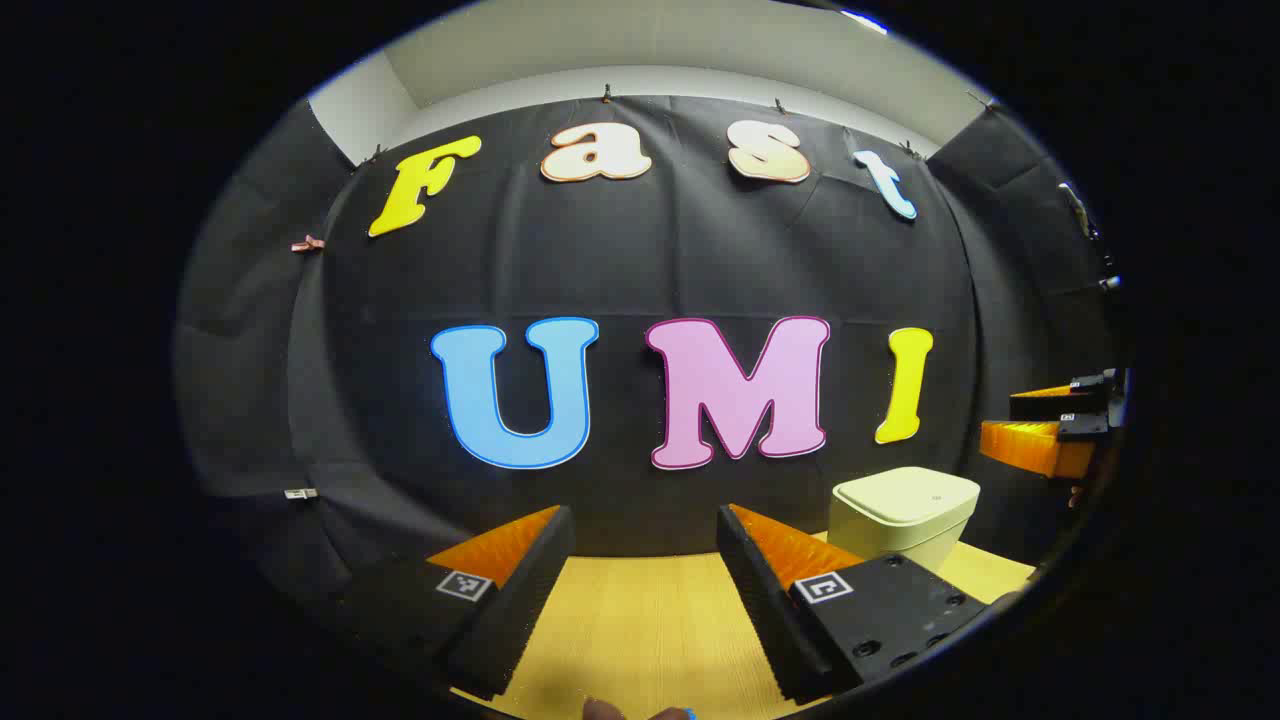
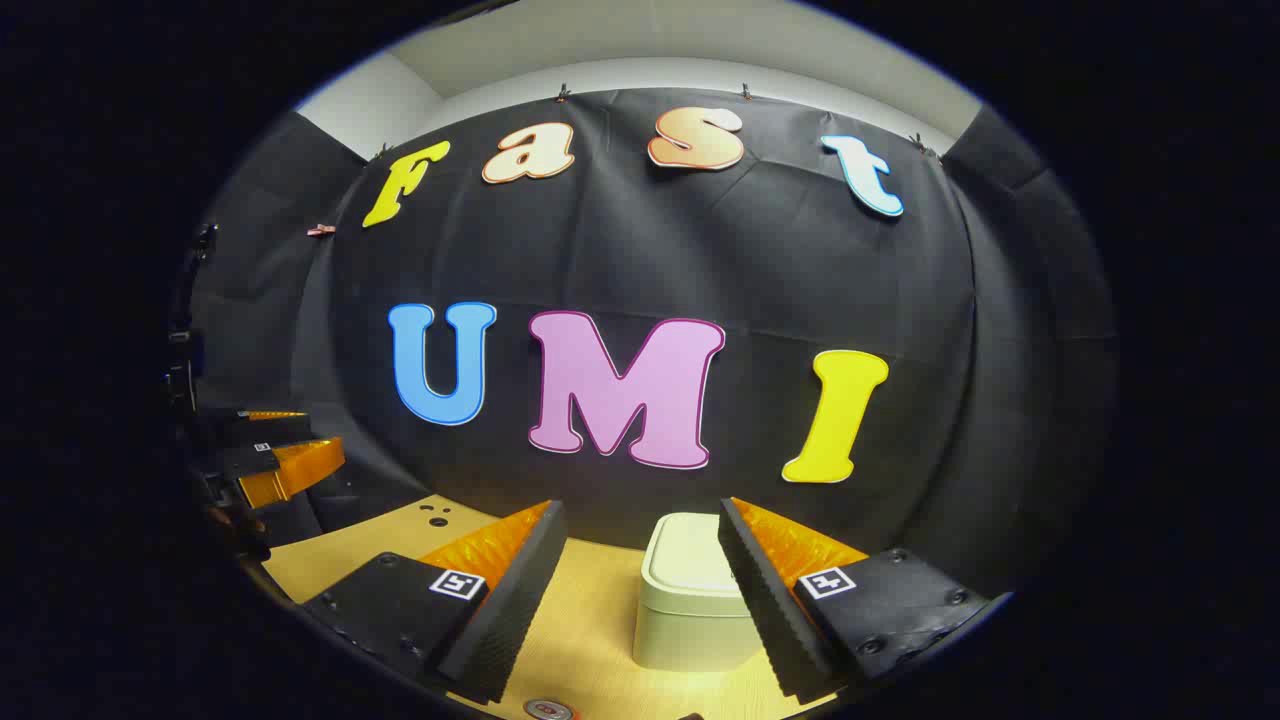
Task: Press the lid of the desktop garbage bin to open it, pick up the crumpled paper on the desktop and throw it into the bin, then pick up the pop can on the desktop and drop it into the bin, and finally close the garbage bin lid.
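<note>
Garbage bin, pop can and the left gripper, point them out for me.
garbage bin [image 2: 690,565], right gripper view, closed lid.
pop can [image 2: 551,710], right gripper view, top rim.
left gripper [image 1: 645,560], left gripper view, between its fingertips.

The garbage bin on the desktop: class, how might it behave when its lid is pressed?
The garbage bin looks like light plastic, so it may slide on the smooth desktop. Its squat, broad shape suggests it probably won't tip. Its lid sits closed.

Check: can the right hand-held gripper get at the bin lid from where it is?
Probably yes. The right hand-held gripper is open and faces the cream rectangular plastic bin head-on; its lid is shut, with bare wooden tabletop between and nothing in the way.
</note>
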Motion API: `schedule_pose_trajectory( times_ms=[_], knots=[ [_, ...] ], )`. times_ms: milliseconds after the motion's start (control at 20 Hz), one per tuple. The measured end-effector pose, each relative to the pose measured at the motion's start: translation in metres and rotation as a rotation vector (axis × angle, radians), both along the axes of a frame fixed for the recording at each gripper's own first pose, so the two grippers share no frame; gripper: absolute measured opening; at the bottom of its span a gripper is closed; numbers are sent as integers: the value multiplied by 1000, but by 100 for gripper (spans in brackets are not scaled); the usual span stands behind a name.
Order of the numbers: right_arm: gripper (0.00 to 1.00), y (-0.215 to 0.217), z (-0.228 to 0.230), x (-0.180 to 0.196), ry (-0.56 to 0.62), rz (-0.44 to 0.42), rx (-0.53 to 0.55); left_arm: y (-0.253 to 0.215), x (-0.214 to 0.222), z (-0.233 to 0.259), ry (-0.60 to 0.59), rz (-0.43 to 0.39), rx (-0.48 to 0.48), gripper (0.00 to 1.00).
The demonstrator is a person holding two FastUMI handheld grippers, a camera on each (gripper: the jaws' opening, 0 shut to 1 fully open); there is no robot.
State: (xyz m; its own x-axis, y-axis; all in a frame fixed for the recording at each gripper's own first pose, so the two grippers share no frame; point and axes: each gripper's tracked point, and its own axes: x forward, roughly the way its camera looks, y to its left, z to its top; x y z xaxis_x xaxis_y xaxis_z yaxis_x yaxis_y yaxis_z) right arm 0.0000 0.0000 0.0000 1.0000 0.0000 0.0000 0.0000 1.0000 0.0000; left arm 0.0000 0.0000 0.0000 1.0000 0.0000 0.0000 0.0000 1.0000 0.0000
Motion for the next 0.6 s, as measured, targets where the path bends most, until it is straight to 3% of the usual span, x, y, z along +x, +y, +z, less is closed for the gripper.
schedule_pose_trajectory(
  times_ms=[600],
  knots=[
    [97, 4, -2, 4, 18, 7, 1, 1, 2, -5, 13, -5, 6, 94]
  ],
)
